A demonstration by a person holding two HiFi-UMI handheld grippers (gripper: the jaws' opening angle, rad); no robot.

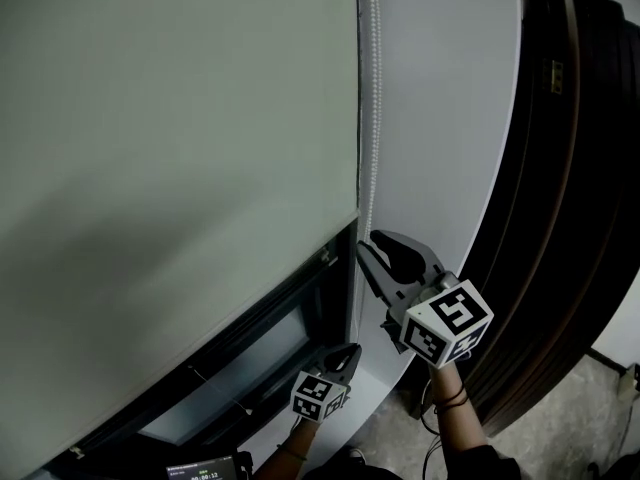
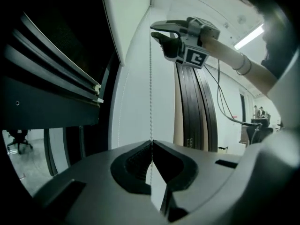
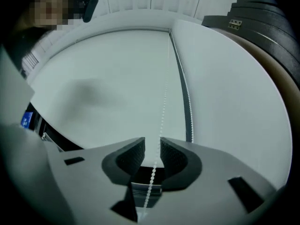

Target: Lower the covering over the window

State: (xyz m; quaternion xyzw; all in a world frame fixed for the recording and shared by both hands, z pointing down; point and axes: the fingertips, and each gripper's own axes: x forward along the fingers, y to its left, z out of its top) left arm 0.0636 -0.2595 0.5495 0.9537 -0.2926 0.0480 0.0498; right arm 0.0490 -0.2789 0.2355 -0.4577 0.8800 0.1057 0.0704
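**Left tongs [image 2: 151,144] clamped on the bead chain [image 2: 151,93], right tongs [image 3: 152,146] apart**

In your head view the left tongs sit low at 6 o'clock and the right tongs just above, toward 5 o'clock, with the chain running loose between their jaws. The blind [image 1: 170,148] covers most of the window [image 1: 250,368]; bare glass shows at 7 o'clock.
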